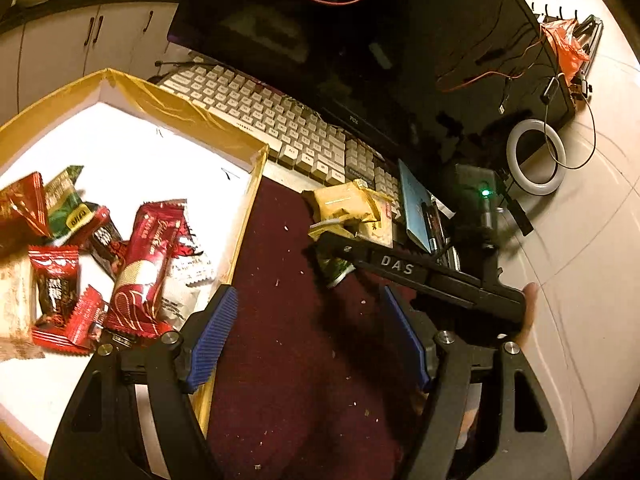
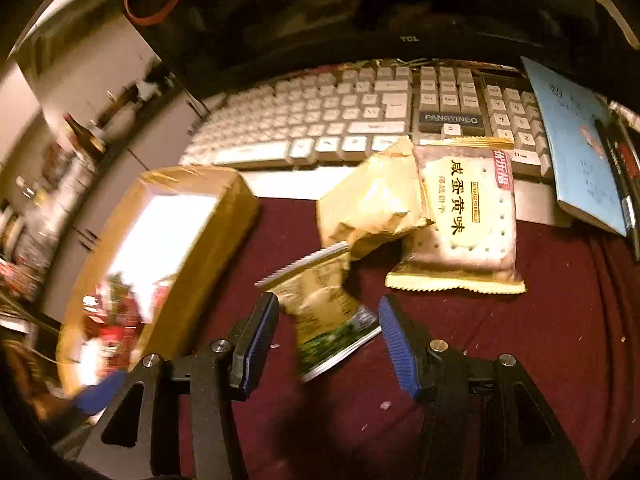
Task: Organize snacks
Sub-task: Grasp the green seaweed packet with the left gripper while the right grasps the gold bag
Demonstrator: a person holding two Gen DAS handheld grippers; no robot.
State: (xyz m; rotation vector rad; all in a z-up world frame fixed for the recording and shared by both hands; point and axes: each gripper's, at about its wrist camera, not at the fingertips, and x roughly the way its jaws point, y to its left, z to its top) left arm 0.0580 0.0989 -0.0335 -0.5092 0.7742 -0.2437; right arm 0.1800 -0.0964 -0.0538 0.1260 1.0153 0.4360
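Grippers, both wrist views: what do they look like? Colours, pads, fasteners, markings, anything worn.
Both match. The left gripper and the right gripper have black angular linkage arms with triangular cutouts, silver round pivot screws, and black fingers faced with blue ribbed pads. Seen from the left wrist view, the right gripper's black body carries white "DAS" lettering. No cables show on either. No sleeve or glove is visible.

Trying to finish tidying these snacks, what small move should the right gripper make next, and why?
Probably ease the right gripper forward and close on the green packet. The packet lies between its open pads, apparently ungripped, while the box of snacks waits to the left.
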